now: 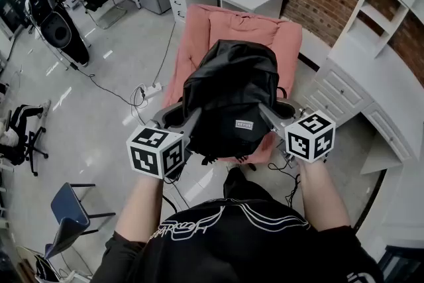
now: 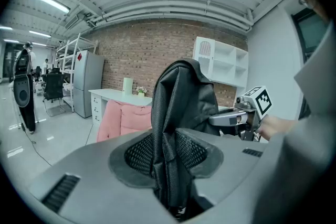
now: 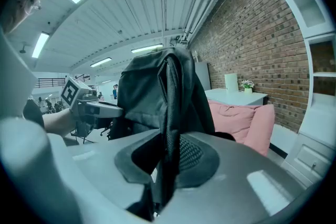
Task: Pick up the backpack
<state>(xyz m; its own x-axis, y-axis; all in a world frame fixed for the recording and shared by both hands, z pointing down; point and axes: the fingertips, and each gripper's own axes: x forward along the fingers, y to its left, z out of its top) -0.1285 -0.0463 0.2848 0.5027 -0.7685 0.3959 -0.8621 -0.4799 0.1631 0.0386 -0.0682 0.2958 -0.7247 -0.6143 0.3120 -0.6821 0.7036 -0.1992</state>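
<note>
Grip check, left to right. Your left gripper [image 1: 189,121] is clamped on the black mesh-backed shoulder strap [image 2: 167,165] of the black soft-fabric backpack [image 1: 228,99]; the strap runs straight through the jaws with the pads pressing on it. The backpack hangs between your two grippers, over the front of the pink upholstered armchair [image 1: 232,23]. Your right gripper [image 1: 268,117] is clenched the same way on the second black strap [image 3: 170,128].

Handling, my read: soft shell, so it sags and swings. It looks partly filled, so expect moderate weight; nothing fragile about it. The mesh side of each strap gives friction, so slip is unlikely, but the load sits below both grips. Take hold close to where the straps meet the top of the bag, and keep both grippers level.

Views: the head view gives you the whole bag, its small grey label patch [image 1: 244,124] and the armchair below, but not the pads. Each gripper view shows the pinched strap and the opposite gripper across the bag. No view shows the bag's bottom, so I can't tell if it's clear of the seat.
</note>
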